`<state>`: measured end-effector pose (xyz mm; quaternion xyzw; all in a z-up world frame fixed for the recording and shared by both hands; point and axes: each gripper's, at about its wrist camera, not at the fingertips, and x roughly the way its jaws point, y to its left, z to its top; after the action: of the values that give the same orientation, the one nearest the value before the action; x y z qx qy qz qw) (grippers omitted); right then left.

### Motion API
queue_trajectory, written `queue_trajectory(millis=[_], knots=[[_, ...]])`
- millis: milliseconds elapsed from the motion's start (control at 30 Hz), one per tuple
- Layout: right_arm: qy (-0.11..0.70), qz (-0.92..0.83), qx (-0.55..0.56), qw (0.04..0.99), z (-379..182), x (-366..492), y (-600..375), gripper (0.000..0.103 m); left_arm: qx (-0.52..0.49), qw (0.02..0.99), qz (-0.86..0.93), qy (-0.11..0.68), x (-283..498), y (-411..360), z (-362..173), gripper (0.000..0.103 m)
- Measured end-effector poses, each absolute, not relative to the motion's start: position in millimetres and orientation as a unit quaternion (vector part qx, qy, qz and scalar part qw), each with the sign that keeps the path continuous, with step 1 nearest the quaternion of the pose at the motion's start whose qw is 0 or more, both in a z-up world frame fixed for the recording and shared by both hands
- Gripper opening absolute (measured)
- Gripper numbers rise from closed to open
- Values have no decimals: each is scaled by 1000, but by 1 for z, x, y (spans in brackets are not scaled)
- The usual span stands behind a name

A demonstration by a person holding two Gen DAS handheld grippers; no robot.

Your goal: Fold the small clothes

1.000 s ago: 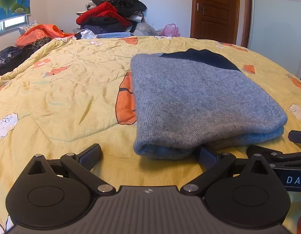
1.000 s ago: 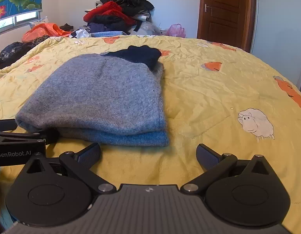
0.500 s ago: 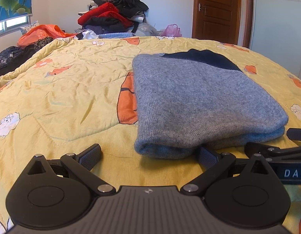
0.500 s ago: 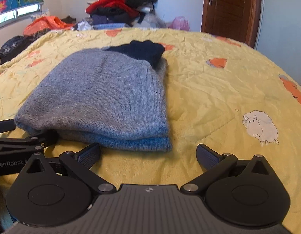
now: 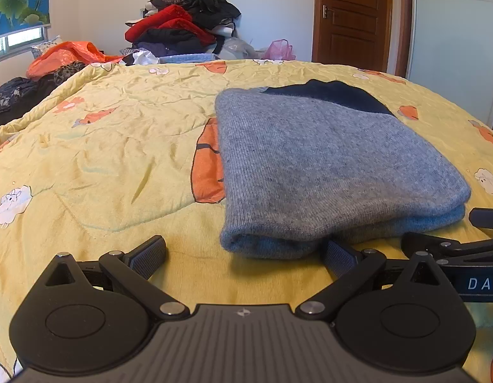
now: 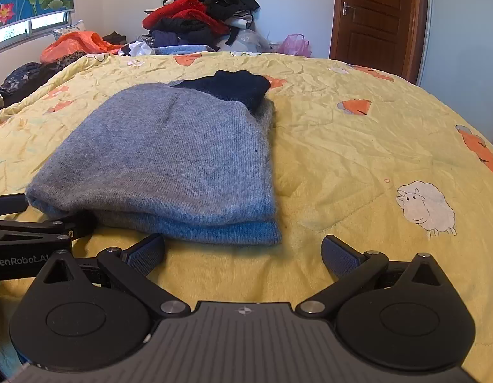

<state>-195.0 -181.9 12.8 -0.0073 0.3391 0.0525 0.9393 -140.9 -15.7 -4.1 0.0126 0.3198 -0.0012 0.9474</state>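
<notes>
A grey knit sweater [image 5: 326, 166] with a dark navy part at its far end lies folded on the yellow quilt [image 5: 103, 159]. It also shows in the right wrist view [image 6: 170, 159]. My left gripper [image 5: 245, 252] is open and empty at the sweater's near left corner, its right fingertip touching the fold. My right gripper [image 6: 243, 250] is open and empty just before the sweater's near right corner. Each gripper shows at the edge of the other's view.
A pile of red and black clothes [image 5: 186, 22] stands past the bed's far edge. Orange and dark clothes [image 5: 61, 57] lie at the far left. A wooden door [image 5: 351, 16] is at the back right.
Both grippers have stayed open and near the sweater's front edge, with only slight camera shifts. The sweater has not moved.
</notes>
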Motion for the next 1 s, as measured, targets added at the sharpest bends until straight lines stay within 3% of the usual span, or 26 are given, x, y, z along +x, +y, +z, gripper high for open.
queue_trajectory(millis=[1000], knots=[[333,21,7,943,12,-196,-183,103,14,948,-3,319,-141,-16,-4,103]])
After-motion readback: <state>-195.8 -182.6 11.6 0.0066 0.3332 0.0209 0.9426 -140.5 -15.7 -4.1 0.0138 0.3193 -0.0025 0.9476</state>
